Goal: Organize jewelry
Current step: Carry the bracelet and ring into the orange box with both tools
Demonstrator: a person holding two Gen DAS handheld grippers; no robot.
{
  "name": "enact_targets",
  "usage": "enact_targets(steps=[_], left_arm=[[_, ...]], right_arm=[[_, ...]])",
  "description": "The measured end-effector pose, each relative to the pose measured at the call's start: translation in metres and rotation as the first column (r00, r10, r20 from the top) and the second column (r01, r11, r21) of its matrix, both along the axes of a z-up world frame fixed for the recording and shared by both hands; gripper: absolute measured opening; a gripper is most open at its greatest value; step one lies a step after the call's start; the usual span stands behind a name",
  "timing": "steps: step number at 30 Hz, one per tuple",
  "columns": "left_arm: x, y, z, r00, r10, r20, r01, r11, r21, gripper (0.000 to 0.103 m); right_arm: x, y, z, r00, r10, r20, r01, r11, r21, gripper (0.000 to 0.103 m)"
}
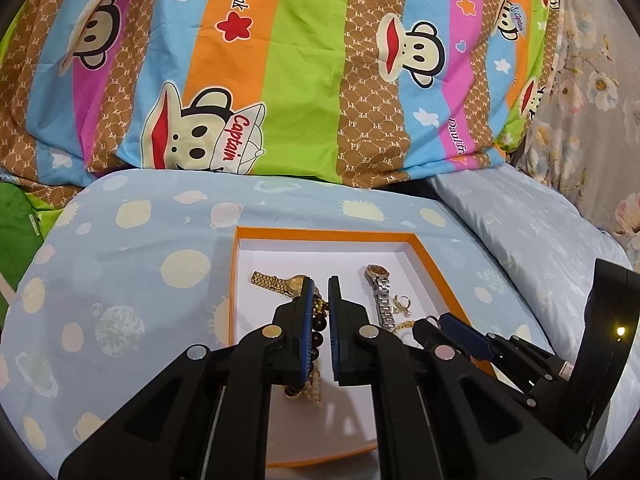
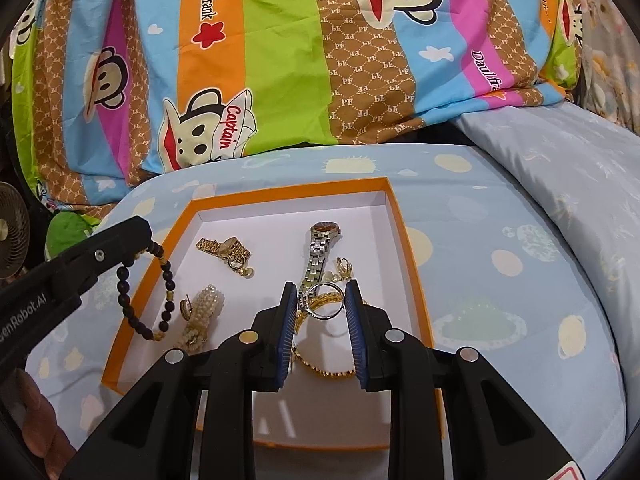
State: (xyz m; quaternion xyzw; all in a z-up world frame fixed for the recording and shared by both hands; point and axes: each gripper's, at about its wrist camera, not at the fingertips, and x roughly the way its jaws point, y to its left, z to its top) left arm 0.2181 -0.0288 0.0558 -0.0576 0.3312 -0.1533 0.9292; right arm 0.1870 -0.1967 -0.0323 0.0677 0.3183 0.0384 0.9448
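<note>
orange walls frame the shallow box (image 2: pixel 412 264) on the pale blue planet-print cloth (image 2: pixel 500 280). the left gripper (image 2: pixel 149 246) is clamped tight on a dark bead bracelet (image 2: pixel 168 280) – it hangs over the box's left edge. the right gripper (image 2: pixel 320 300) pinches a silver ring (image 2: pixel 323 300) between its narrowed jaws, above a gold chain (image 2: pixel 320 368). inside lie a gold watch (image 2: pixel 224 249), a silver watch (image 2: pixel 320 254) and a pearl bracelet (image 2: pixel 200 316).

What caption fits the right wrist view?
Right gripper holds a silver ring over the orange box; left gripper lifts a dark bead bracelet.
</note>
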Motion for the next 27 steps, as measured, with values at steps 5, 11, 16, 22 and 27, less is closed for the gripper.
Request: enact_targets(steps=[5, 11, 16, 22, 27], left_arm=[[0.004, -0.003, -0.011, 1.000, -0.009, -0.014, 0.009, 1.000, 0.003, 0.006], [0.006, -0.004, -0.018, 1.000, 0.000, -0.026, 0.000, 1.000, 0.005, 0.007], [0.008, -0.002, -0.022, 0.999, 0.013, -0.041, -0.013, 1.000, 0.004, 0.009], [0.009, -0.002, -0.025, 0.999, 0.017, -0.046, -0.017, 1.000, 0.011, 0.013], [0.008, -0.002, -0.026, 0.999, 0.018, -0.046, -0.017, 1.000, 0.018, 0.013]], right_arm=[[0.004, 0.001, -0.005, 1.000, 0.000, -0.010, 0.000, 1.000, -0.003, 0.024], [0.004, -0.001, -0.008, 1.000, -0.002, -0.013, 0.002, 1.000, 0.006, 0.024], [0.002, -0.003, -0.007, 1.000, -0.014, -0.002, 0.014, 1.000, 0.013, 0.025], [0.001, -0.005, -0.006, 1.000, -0.023, 0.009, 0.023, 1.000, 0.019, 0.031], [0.000, -0.005, -0.006, 1.000, -0.024, 0.012, 0.024, 1.000, 0.016, 0.031]])
